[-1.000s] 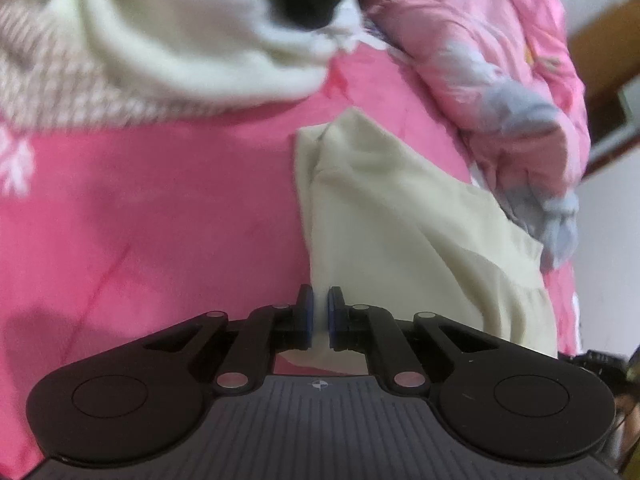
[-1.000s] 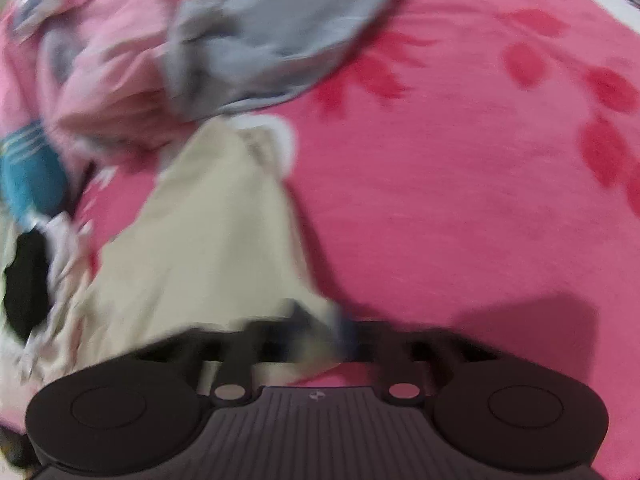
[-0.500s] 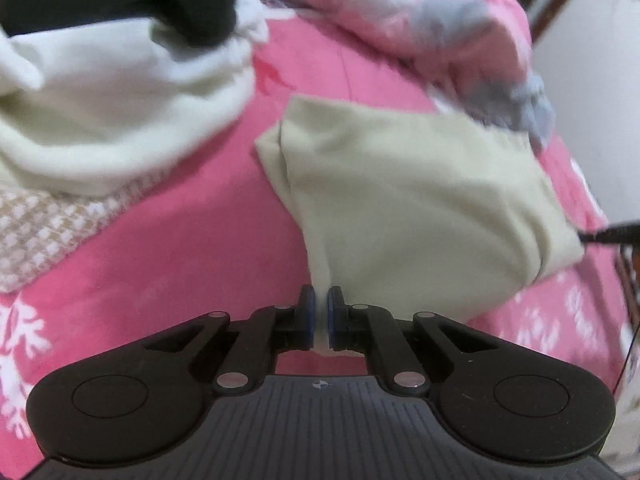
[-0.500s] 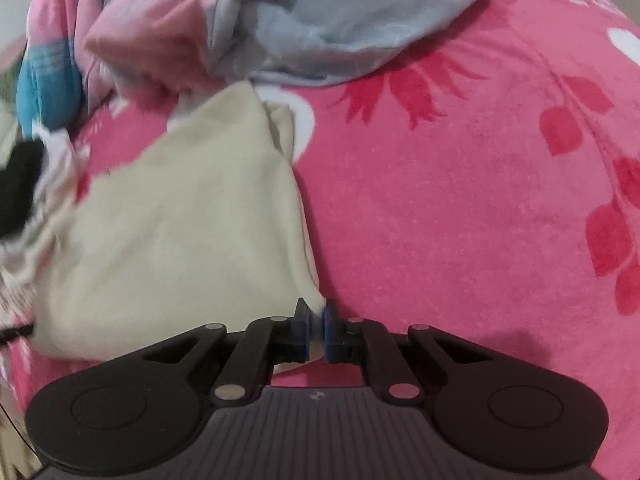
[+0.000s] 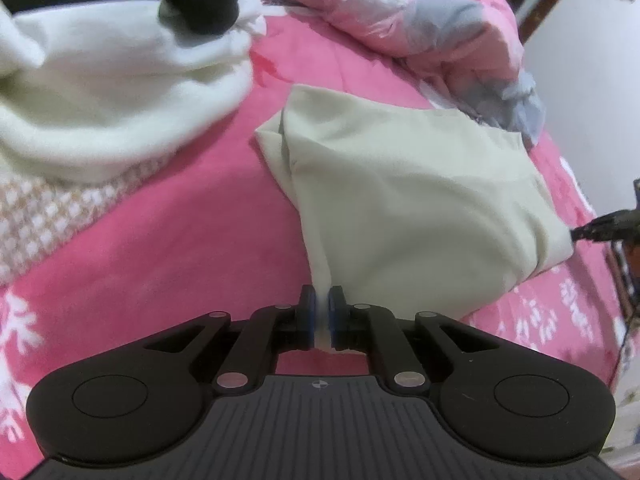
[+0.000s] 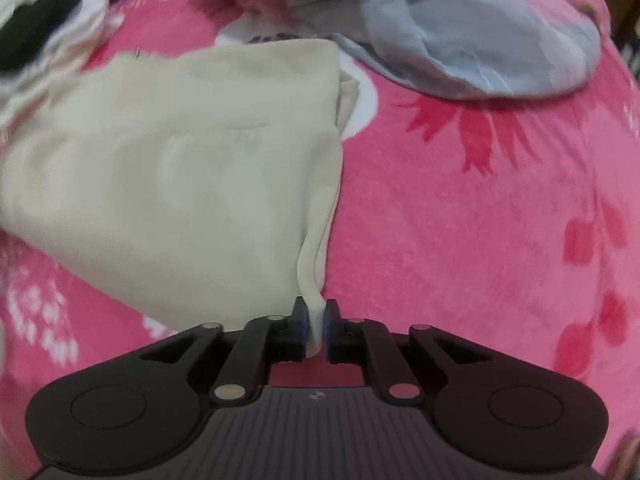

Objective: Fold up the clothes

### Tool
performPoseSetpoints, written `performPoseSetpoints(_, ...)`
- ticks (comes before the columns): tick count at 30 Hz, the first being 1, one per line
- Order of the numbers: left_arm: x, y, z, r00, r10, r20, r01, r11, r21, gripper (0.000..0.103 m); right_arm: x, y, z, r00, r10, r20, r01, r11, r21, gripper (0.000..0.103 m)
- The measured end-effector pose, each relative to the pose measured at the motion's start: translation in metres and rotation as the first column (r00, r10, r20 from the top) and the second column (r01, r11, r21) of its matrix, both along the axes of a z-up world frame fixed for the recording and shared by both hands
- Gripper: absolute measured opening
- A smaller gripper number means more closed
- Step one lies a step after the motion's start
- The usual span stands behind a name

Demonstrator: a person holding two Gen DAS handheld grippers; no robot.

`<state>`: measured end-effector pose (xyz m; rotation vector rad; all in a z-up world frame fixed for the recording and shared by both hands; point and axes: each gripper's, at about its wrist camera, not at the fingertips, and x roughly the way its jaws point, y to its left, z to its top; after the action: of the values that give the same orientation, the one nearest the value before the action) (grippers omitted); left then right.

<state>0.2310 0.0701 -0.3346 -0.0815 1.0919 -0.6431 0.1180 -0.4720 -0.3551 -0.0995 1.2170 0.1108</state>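
Note:
A cream garment (image 5: 416,204) lies folded over on a pink floral bedspread (image 5: 160,248). My left gripper (image 5: 322,314) is shut on its near left corner. In the right wrist view the same cream garment (image 6: 180,184) spreads to the left, and my right gripper (image 6: 316,326) is shut on its near right corner. Both corners are pinched between blue pads, with the cloth stretched between the two grippers. The tip of the other gripper (image 5: 600,230) shows at the far right of the left wrist view.
A pile of white fleece (image 5: 104,92), a black garment (image 5: 200,0) and a checked cloth (image 5: 48,212) lies at the left. A crumpled pink and grey quilt (image 5: 420,20) lies behind the cream garment; it also shows in the right wrist view (image 6: 460,40). A white wall (image 5: 592,80) stands at the right.
Both grippers have drawn the cream garment out, so it now lies flatter and wider on the bed. The grip on both corners has held.

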Motion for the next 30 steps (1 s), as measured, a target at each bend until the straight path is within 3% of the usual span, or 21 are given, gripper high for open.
performPoseSetpoints(3, 0.0, 0.0, 0.004, 0.999, 0.039, -0.019, -0.039, 0.999, -0.016, 0.01, -0.001, 0.008, 0.007, 1.0, 0.019, -0.013, -0.021, 0.979, -0.201, 0.01)
performPoseSetpoints(5, -0.002, 0.003, 0.008, 0.996, 0.077, -0.035, -0.078, 0.996, -0.03, 0.022, -0.003, 0.003, 0.026, 0.998, -0.057, 0.024, 0.06, 0.978, -0.201, 0.01)
performPoseSetpoints(7, -0.006, 0.011, 0.011, 0.989, 0.14, -0.046, -0.142, 0.989, -0.047, 0.031, -0.002, 0.017, 0.051, 0.996, -0.046, 0.078, 0.06, 0.982, -0.178, 0.01)
performPoseSetpoints(11, -0.018, 0.034, 0.014, 0.955, 0.28, -0.098, -0.29, 0.951, -0.109, 0.034, 0.021, 0.086, 0.09, 0.975, 0.115, 0.19, -0.106, 0.993, -0.06, 0.011)
performPoseSetpoints(15, -0.036, 0.044, 0.016, 0.916, 0.375, -0.14, -0.395, 0.905, -0.158, 0.041, 0.058, 0.172, 0.107, 0.916, 0.299, 0.268, -0.338, 0.934, 0.114, 0.011)
performPoseSetpoints(18, -0.048, 0.047, 0.009, 0.874, 0.43, -0.225, -0.475, 0.854, -0.215, 0.052, 0.067, 0.223, 0.102, 0.883, 0.383, 0.273, -0.443, 0.872, 0.21, 0.011)
performPoseSetpoints(20, -0.054, 0.046, -0.001, 0.83, 0.466, -0.307, -0.545, 0.795, -0.267, 0.058, 0.066, 0.233, 0.096, 0.883, 0.396, 0.254, -0.453, 0.861, 0.231, 0.011)
performPoseSetpoints(23, -0.059, 0.04, -0.021, 0.767, 0.479, -0.428, -0.626, 0.706, -0.331, 0.069, 0.054, 0.23, 0.09, 0.927, 0.329, 0.181, -0.37, 0.883, 0.288, 0.011)
performPoseSetpoints(27, -0.06, 0.017, -0.044, 0.71, 0.48, -0.516, -0.68, 0.657, -0.324, 0.07, 0.027, 0.209, 0.074, 0.983, 0.182, 0.027, -0.18, 0.918, 0.354, 0.013)
performPoseSetpoints(28, -0.06, 0.012, -0.047, 0.697, 0.486, -0.527, -0.693, 0.645, -0.322, 0.07, 0.018, 0.208, 0.069, 0.984, 0.176, -0.013, -0.162, 0.93, 0.329, 0.014)
performPoseSetpoints(30, -0.054, 0.006, -0.049, 0.68, 0.512, -0.525, -0.716, 0.62, -0.323, 0.07, -0.005, 0.215, 0.06, 0.968, 0.25, -0.03, -0.239, 0.951, 0.198, 0.014)
